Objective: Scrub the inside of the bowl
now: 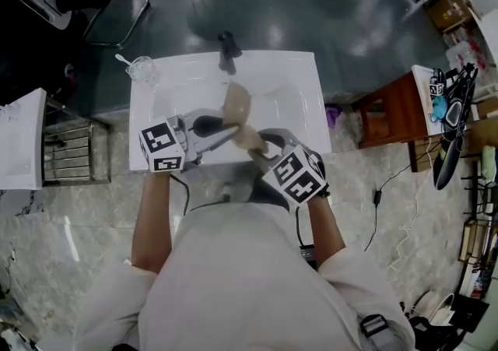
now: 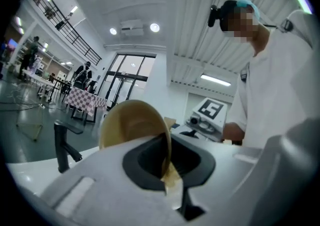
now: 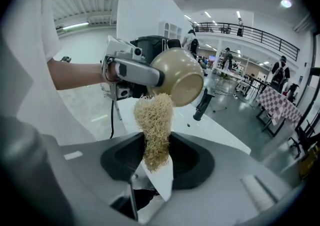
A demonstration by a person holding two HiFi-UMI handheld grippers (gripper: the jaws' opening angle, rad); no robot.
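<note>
As the left gripper (image 1: 230, 133) pinches its rim (image 2: 166, 155), the bowl (image 1: 237, 102) hangs tipped sideways.

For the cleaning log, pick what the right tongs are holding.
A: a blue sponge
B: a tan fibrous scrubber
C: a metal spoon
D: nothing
B: the right gripper view shows the right tongs shut on a tan fibrous scrubber, while the left tongs grip the rim of the bowl.
</note>
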